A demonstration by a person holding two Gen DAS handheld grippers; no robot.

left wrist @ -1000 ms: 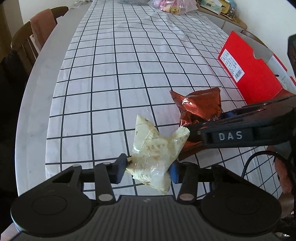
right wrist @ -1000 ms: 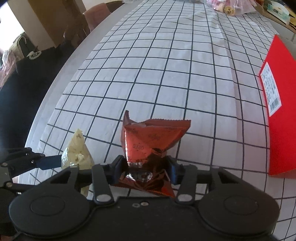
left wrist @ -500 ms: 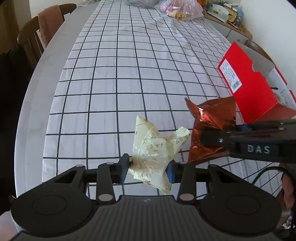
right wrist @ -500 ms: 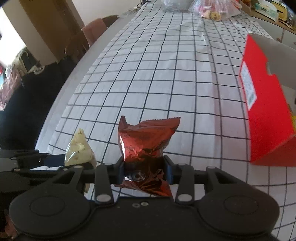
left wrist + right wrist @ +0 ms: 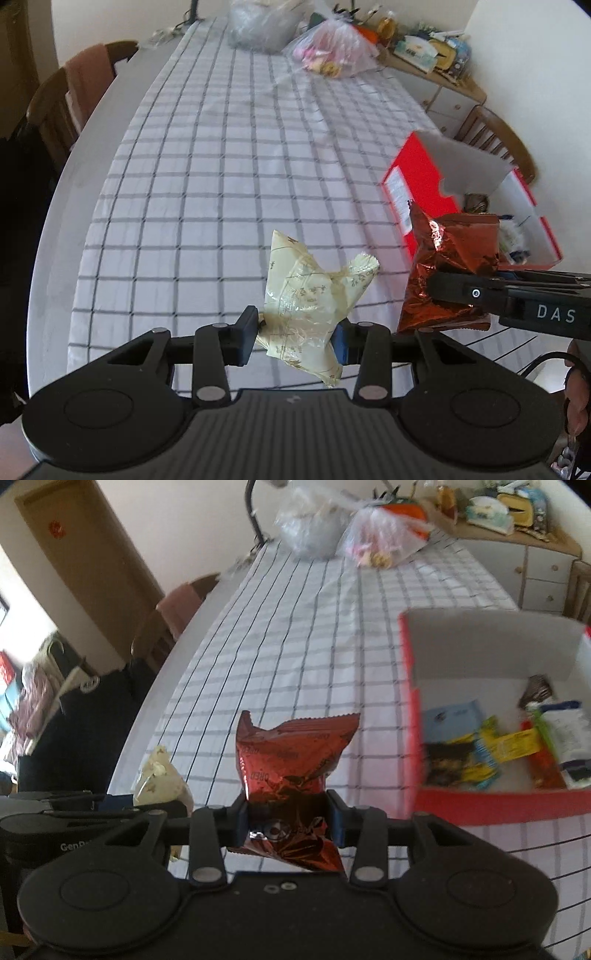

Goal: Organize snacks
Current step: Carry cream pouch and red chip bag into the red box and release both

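Snacks, left wrist view: one cream snack packet with unreadable print is clamped between the left gripper fingers above the checked bench. Beside it the right gripper, marked "DAS", pinches one red foil packet near the red box.

Right wrist view: the right gripper fingers, having just been closing, clamp the red foil packet printed "OREO". The red box holds several wrappers, blurred.

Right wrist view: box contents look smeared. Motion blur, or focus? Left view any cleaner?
Right wrist view: motion blur, I'd say; the red box and its packets smear, while the red snack pack in the jaws stays sharp. Left wrist view: mildly soft tablecloth lines, crisp pale snack pack, fisheye bending the grid.
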